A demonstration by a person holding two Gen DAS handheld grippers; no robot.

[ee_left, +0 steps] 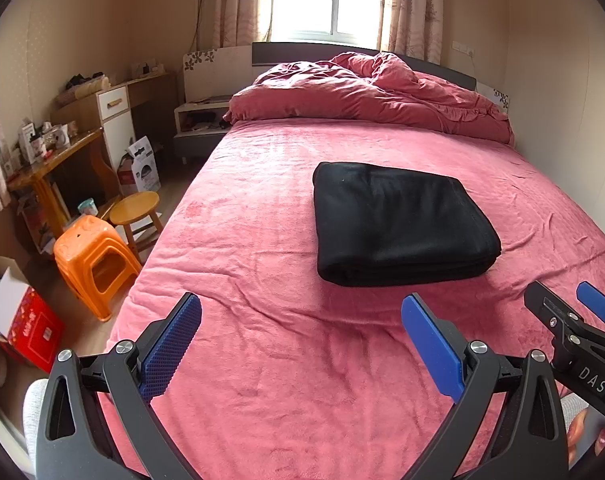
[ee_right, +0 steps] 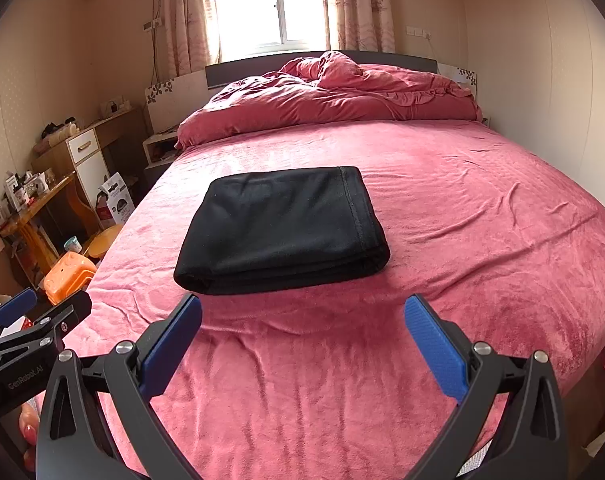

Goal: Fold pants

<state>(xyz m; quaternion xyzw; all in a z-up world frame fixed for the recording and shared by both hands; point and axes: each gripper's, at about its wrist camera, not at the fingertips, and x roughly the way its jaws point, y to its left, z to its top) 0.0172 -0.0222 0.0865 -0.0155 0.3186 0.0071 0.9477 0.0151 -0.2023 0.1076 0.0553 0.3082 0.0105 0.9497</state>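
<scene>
The left gripper (ee_left: 301, 322) is hovering low over the near end of the bed (ee_left: 262, 380), its blue pads (ee_left: 170, 344) spread wide and holding nothing. The right gripper (ee_right: 303, 322) is hanging beside it at the same height, equally wide open and empty; in the left view its tip is showing at 4 o'clock, and in the right view the left one is showing at 8 o'clock. Between both grippers and the pants (ee_right: 282, 232) the pink sheet is lying bare, only lightly wrinkled.

The pants are lying folded into a thick black rectangle mid-bed, at 12 o'clock of the right gripper and 1 o'clock of the left. Their stacked folded edge is facing the grippers; a seamed hem is running along their right side. Open sheet is surrounding them on all sides, wider toward 3 o'clock, narrower toward the bed's left edge at 9 o'clock.

Off that left edge, at 9 o'clock in the left view, an orange stool (ee_left: 96, 264) and a round wooden stool (ee_left: 136, 210) are standing on the floor, with a red box (ee_left: 32, 332) nearer. Farther along the left wall a cluttered desk (ee_left: 50, 160) and a cabinet (ee_left: 114, 116) are standing.

Beyond the pants, at 12 o'clock, a crumpled pink quilt (ee_right: 330, 96) is lying heaped against the headboard (ee_right: 238, 70), with a bright window (ee_right: 270, 0) and curtains behind. A plain wall is closing in the bed's right side.
</scene>
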